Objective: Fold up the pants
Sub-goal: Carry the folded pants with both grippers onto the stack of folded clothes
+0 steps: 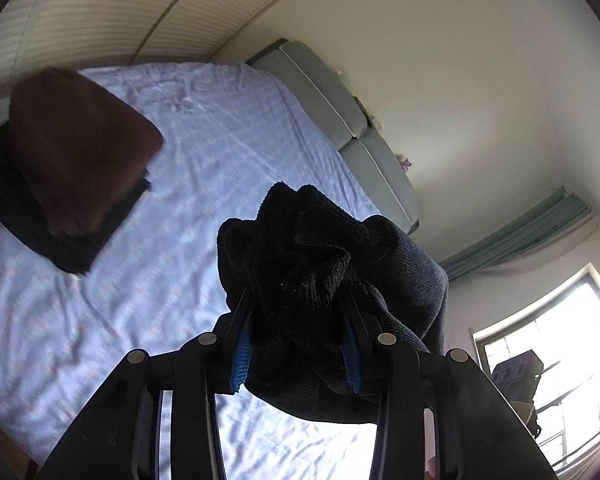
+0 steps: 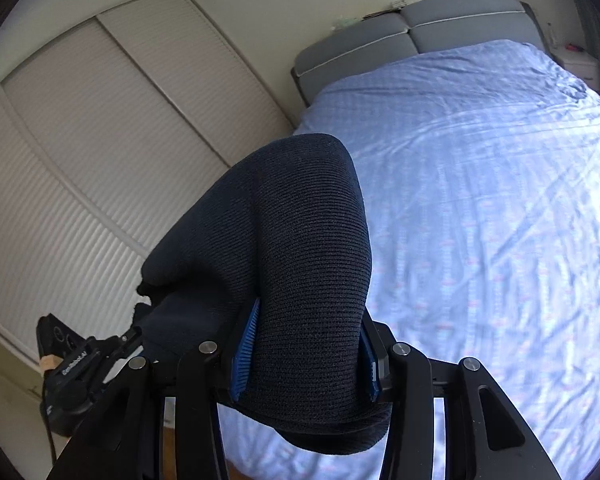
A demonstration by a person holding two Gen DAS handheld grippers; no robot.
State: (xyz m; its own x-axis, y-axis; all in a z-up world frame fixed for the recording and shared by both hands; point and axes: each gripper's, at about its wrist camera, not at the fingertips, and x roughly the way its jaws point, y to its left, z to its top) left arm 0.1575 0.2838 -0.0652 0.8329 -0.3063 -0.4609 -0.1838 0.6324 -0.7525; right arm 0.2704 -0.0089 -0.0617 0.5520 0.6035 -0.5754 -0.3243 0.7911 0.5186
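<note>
The dark navy knit pants (image 1: 316, 264) are held up in the air above the bed. My left gripper (image 1: 296, 308) is shut on a bunched, fuzzy part of them. My right gripper (image 2: 308, 320) is shut on another part of the pants (image 2: 284, 240), which drape thickly over its blue pads (image 2: 245, 350) and hide the fingertips. The left gripper also shows at the lower left of the right wrist view (image 2: 84, 360), with the fabric stretching between the two.
The bed has a light blue patterned sheet (image 1: 172, 240) and a grey headboard (image 2: 412, 36). A stack of folded clothes, brown on black (image 1: 72, 160), lies on the bed at left. White slatted wardrobe doors (image 2: 80, 140) and a bright window (image 1: 556, 340) flank the bed.
</note>
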